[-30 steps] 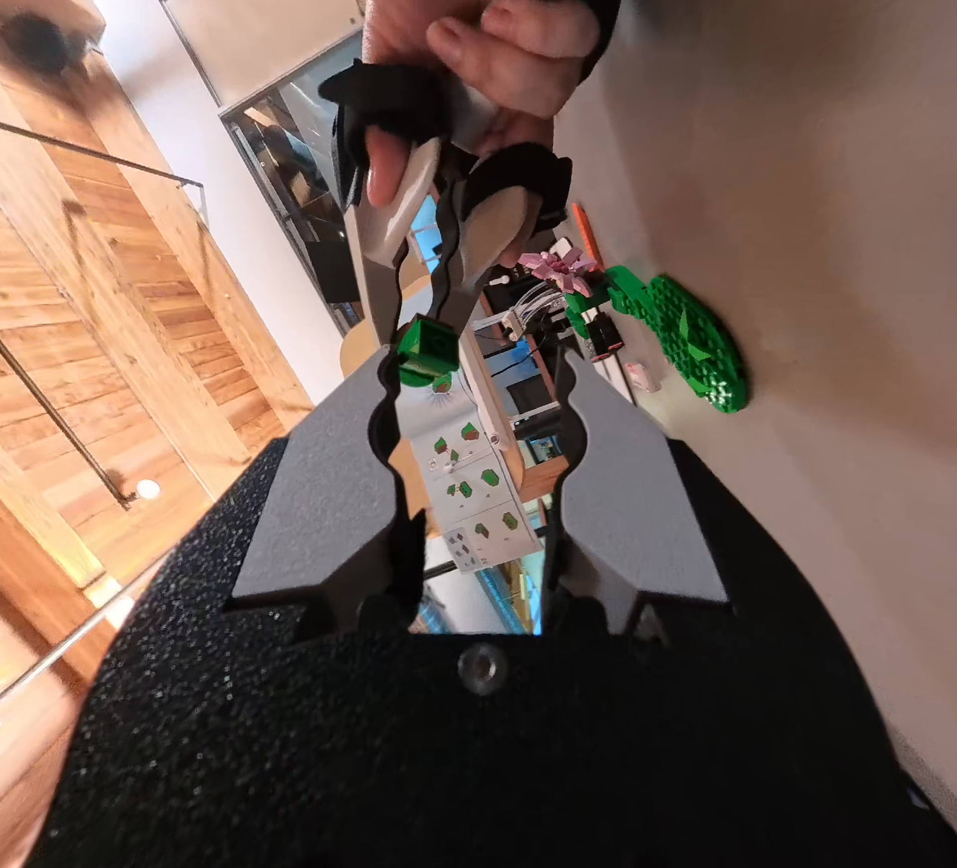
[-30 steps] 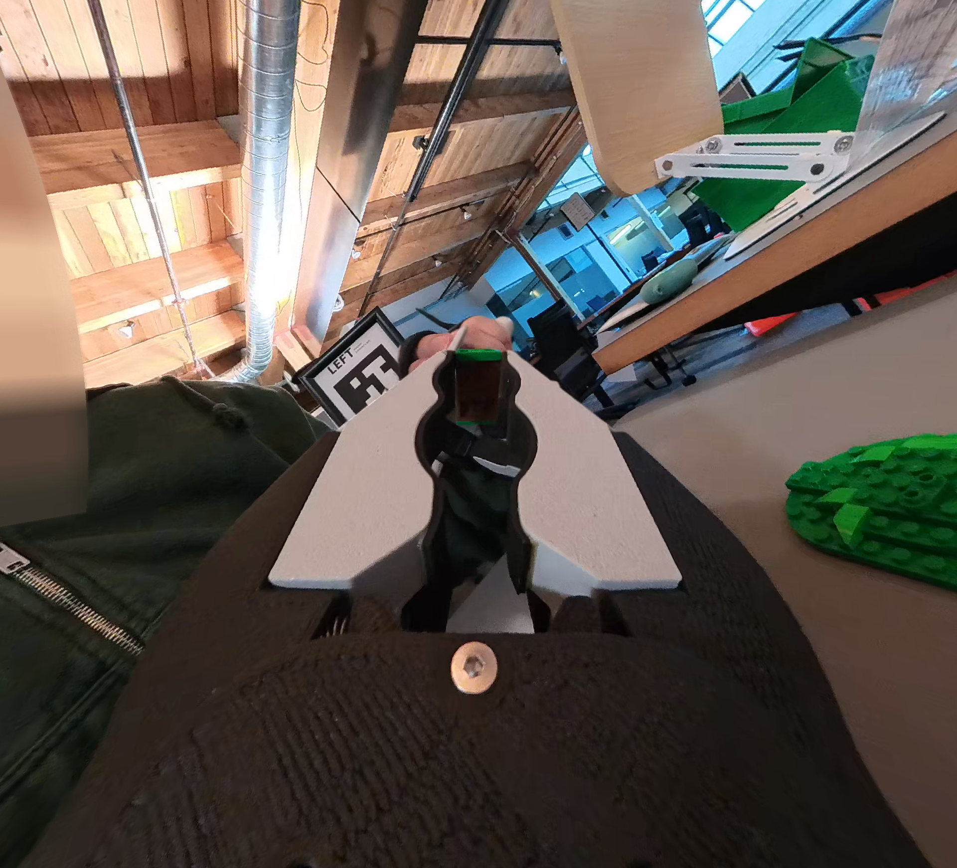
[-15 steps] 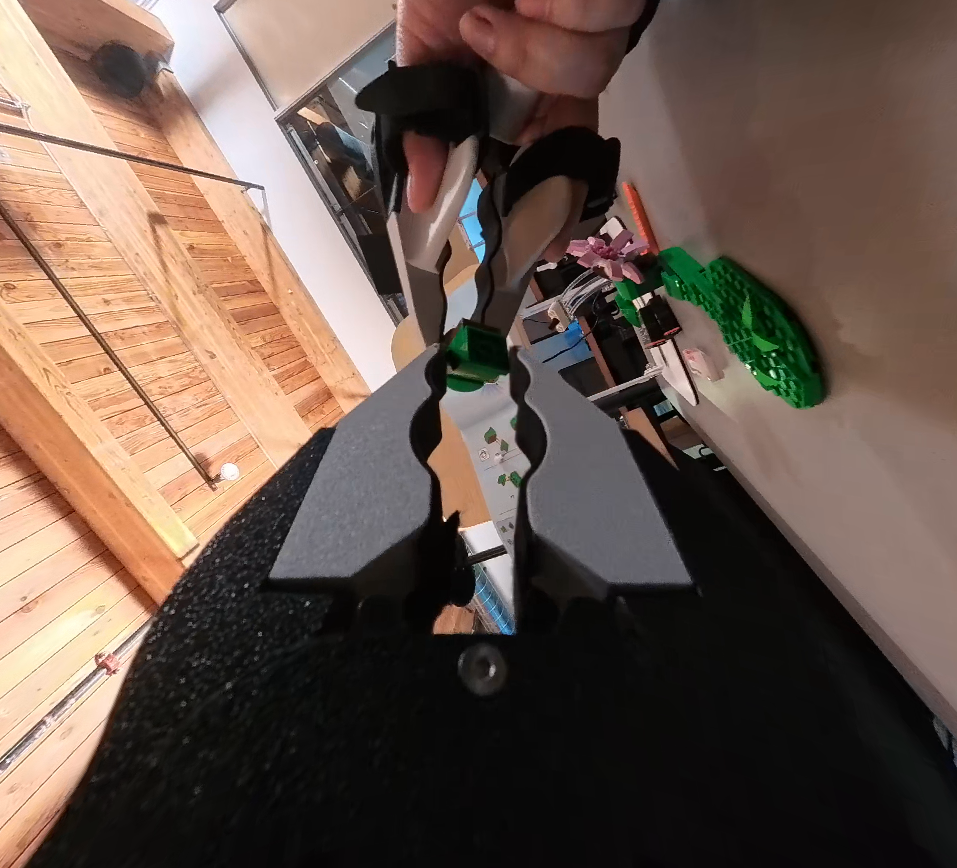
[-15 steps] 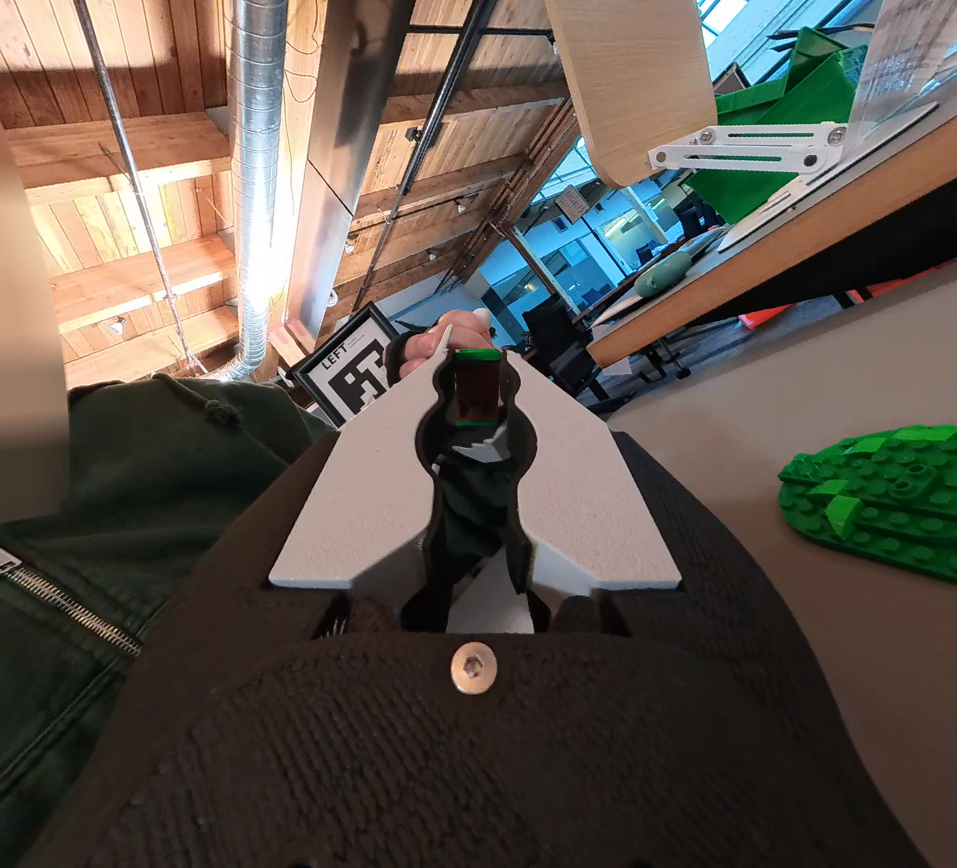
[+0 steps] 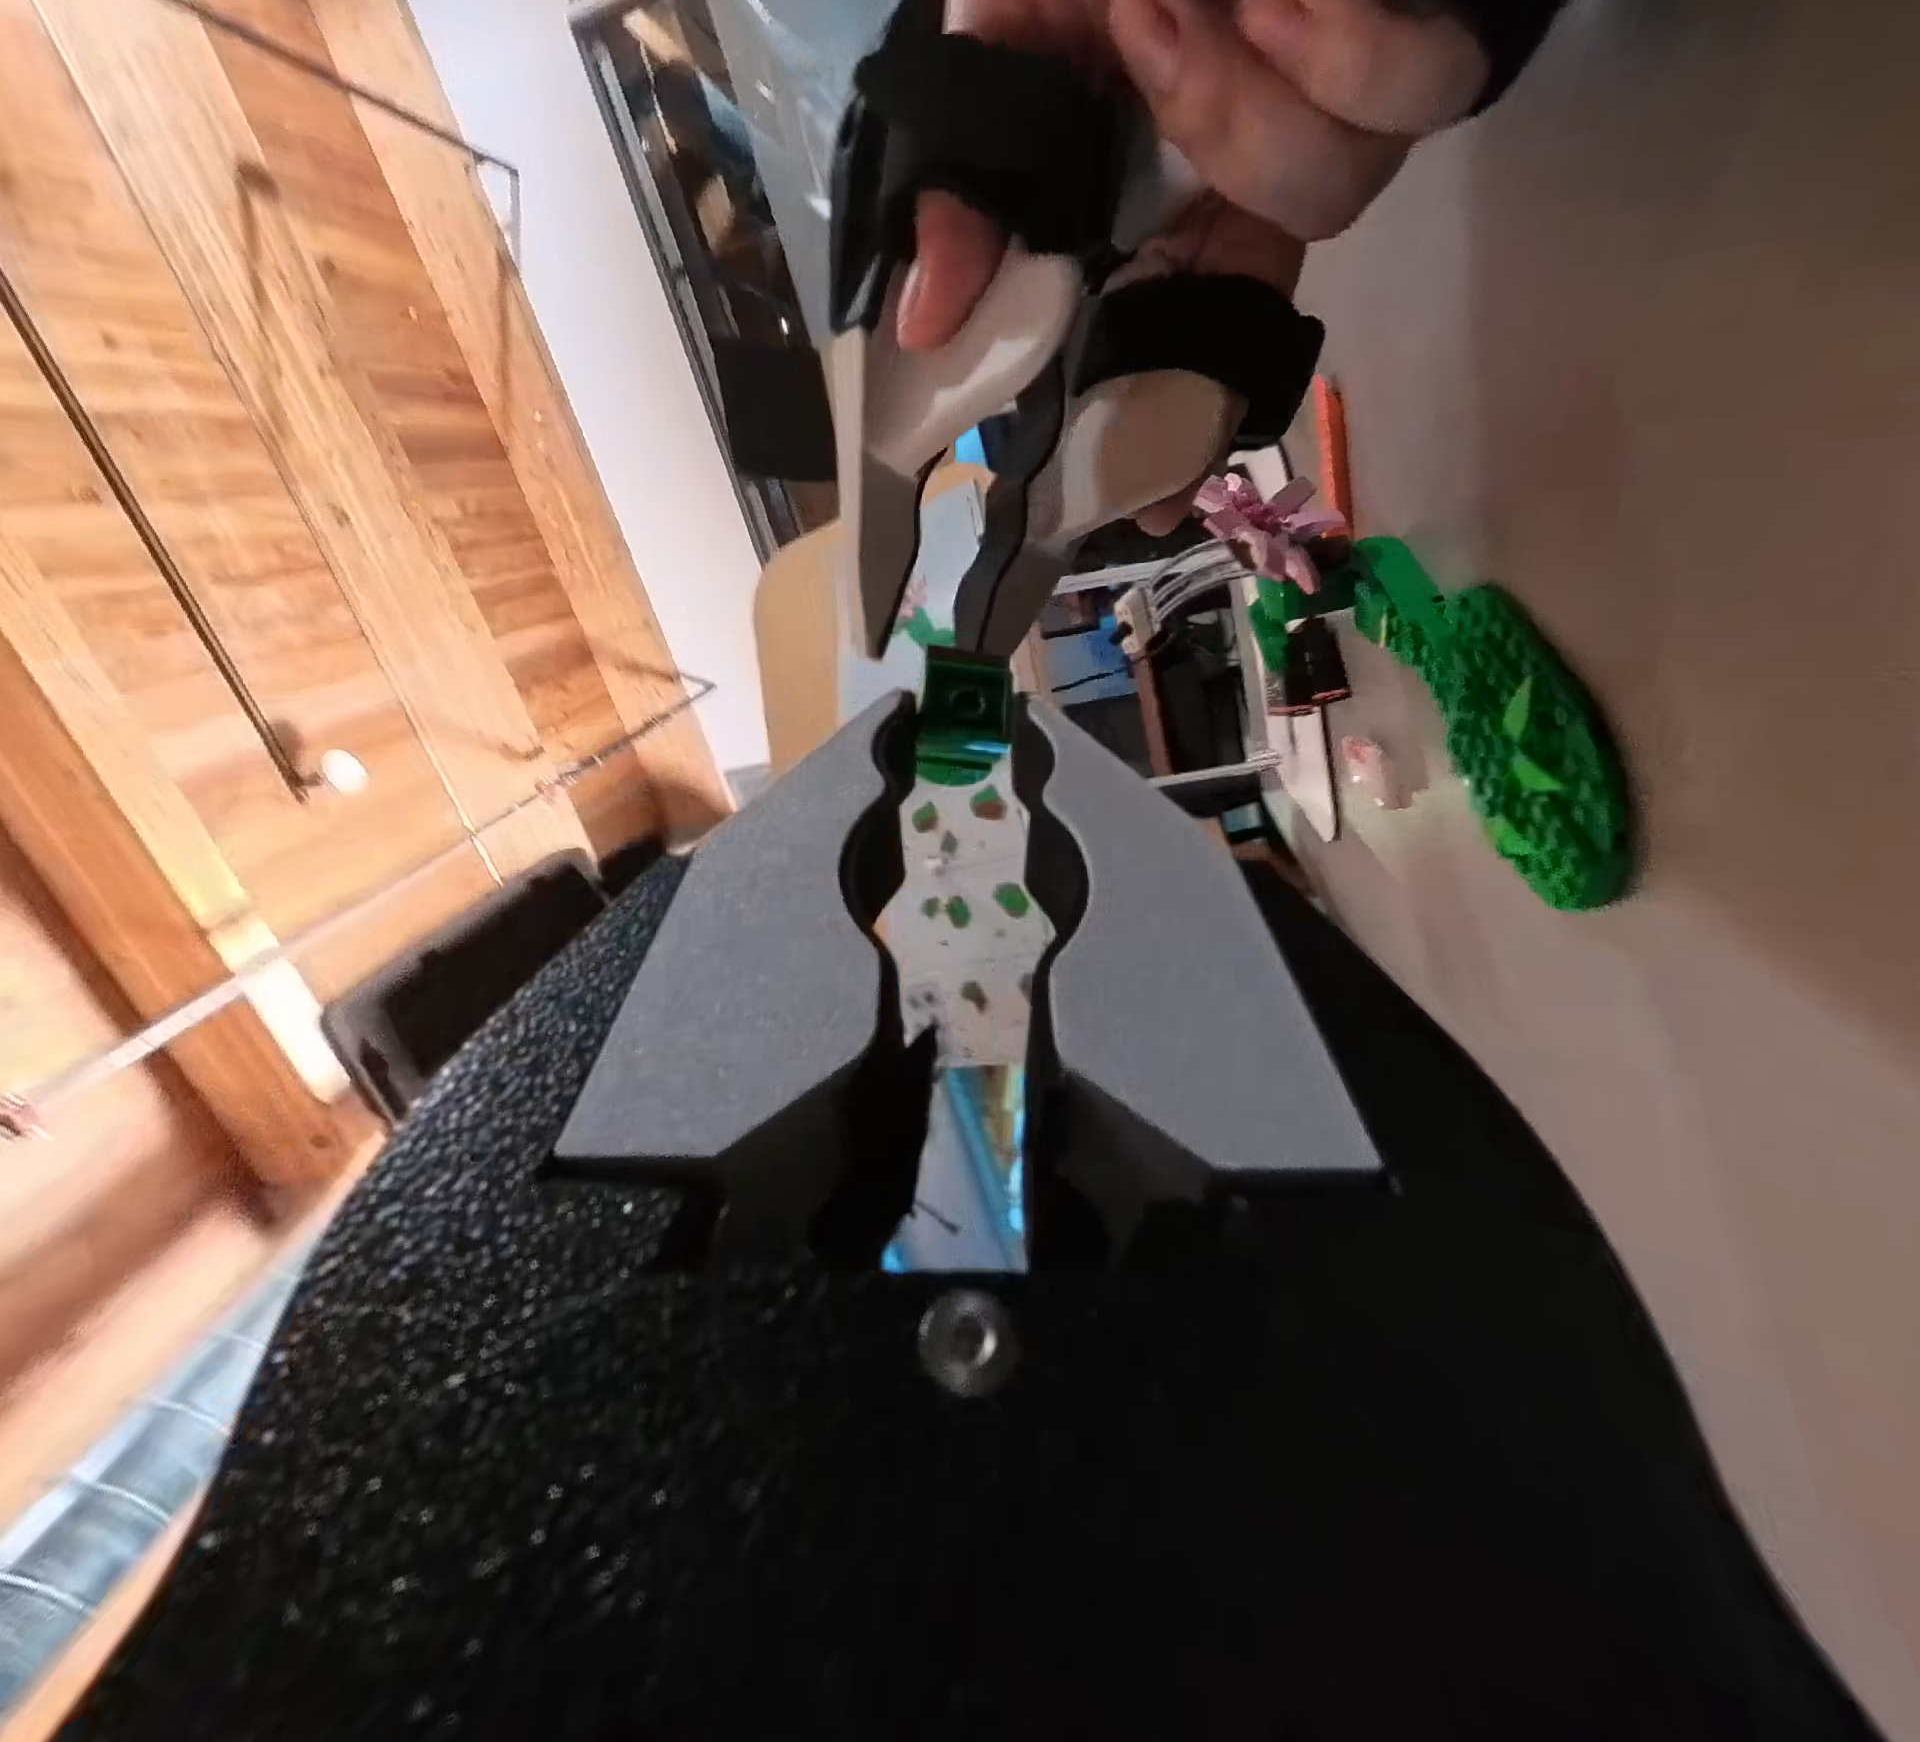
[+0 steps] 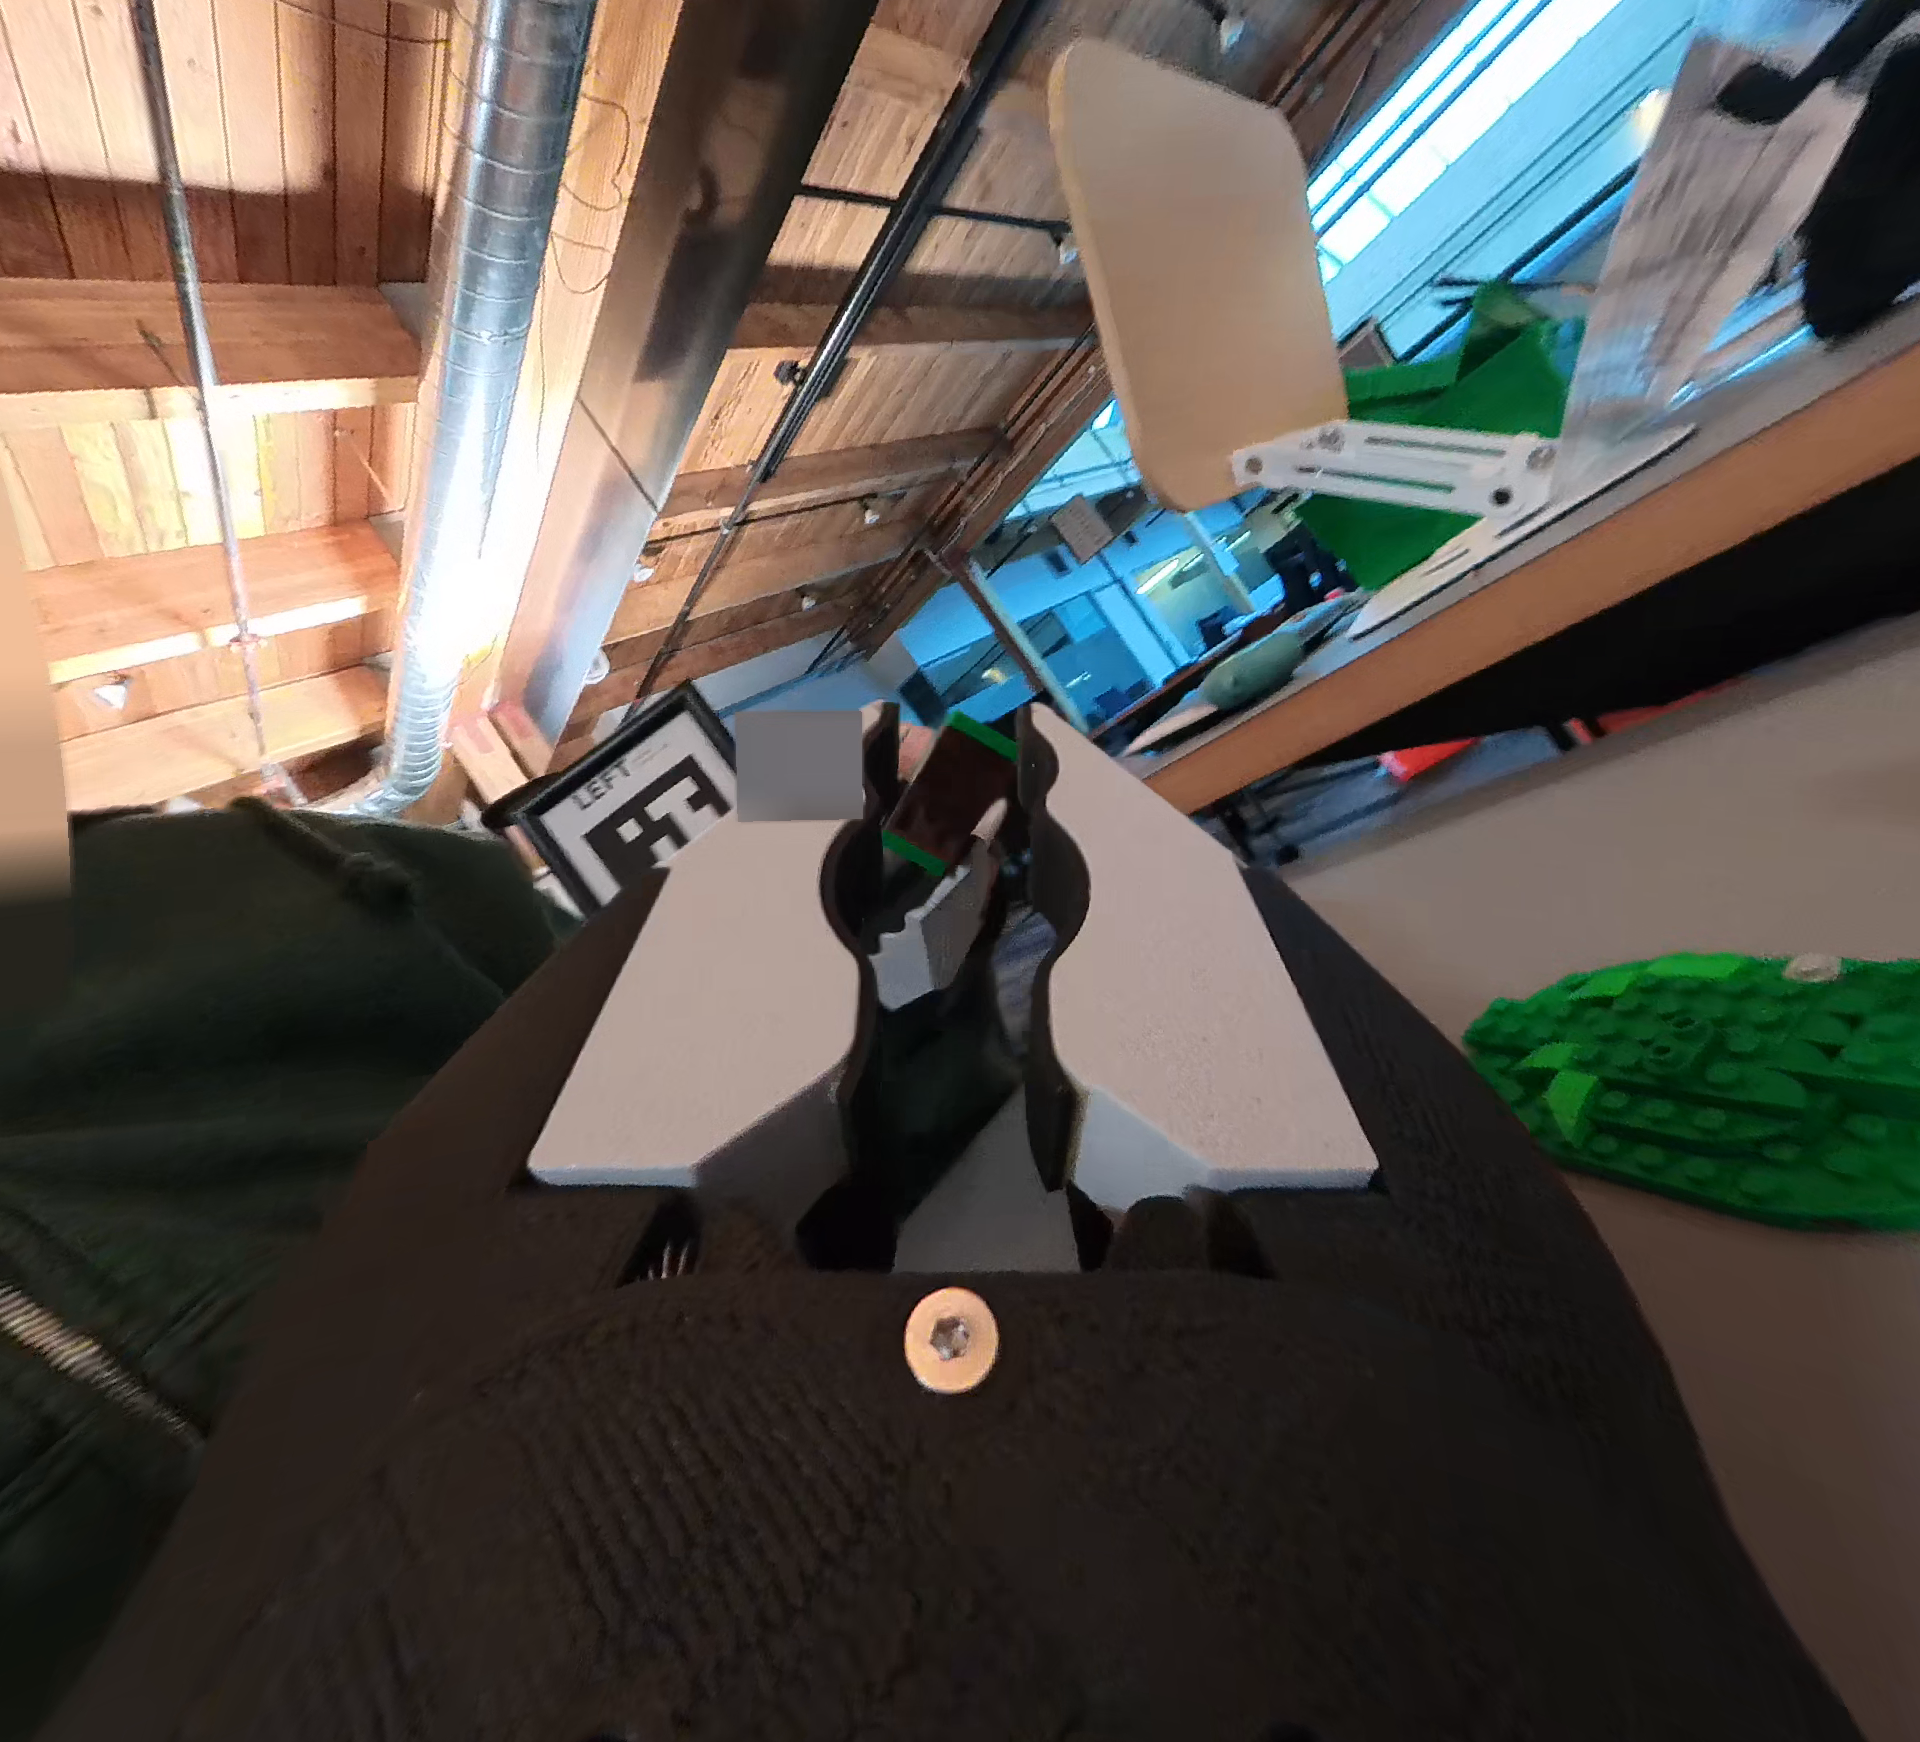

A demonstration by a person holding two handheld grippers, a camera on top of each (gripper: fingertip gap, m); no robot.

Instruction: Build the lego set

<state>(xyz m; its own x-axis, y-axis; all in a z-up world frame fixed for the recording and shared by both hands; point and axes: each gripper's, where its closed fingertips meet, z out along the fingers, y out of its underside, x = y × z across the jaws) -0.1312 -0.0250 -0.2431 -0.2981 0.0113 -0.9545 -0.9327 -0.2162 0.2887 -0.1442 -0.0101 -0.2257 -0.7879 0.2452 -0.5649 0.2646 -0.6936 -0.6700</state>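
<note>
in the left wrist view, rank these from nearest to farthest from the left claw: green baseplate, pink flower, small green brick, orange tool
1. small green brick: pinched at the tips of the left claw.
2. green baseplate: on the table, to the right.
3. pink flower: up past the baseplate's far end.
4. orange tool: beyond the flower, farthest along the table.

- Lego piece sits between the fingertips of the left hand-held gripper.
- Right hand-held gripper lies just beyond it, tip to tip.
- Baseplate lies on the worktop, flower model behind it.
</note>
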